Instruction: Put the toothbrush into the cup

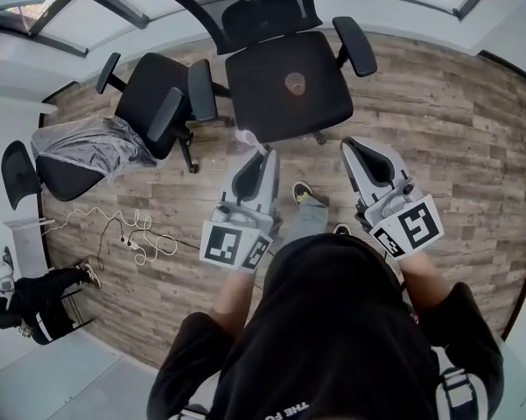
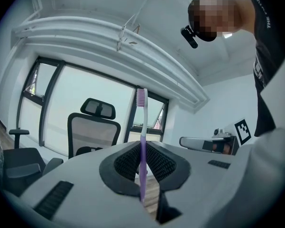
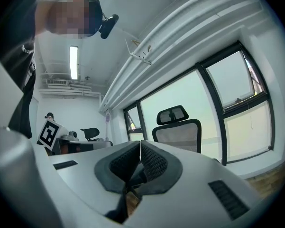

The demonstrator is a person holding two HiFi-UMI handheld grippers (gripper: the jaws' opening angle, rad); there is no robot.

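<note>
A brown cup [image 1: 296, 83] stands on the seat of the black office chair [image 1: 289, 103] in front of me. My left gripper [image 1: 264, 156] is shut on a purple and white toothbrush [image 1: 250, 141], whose head points toward the chair. In the left gripper view the toothbrush [image 2: 142, 127] stands upright between the pads, bristle end up. My right gripper [image 1: 351, 144] hovers to the right at the same height, shut with nothing in it. Its dark pads [image 3: 151, 163] meet in the right gripper view. The cup is not in either gripper view.
A second black chair [image 1: 157, 94] stands left of the first, and a third [image 1: 79, 151] carries a grey cover. White cables [image 1: 136, 234] lie on the wooden floor. Another person [image 1: 35, 300] sits at the lower left. Large windows [image 3: 213, 103] line the wall.
</note>
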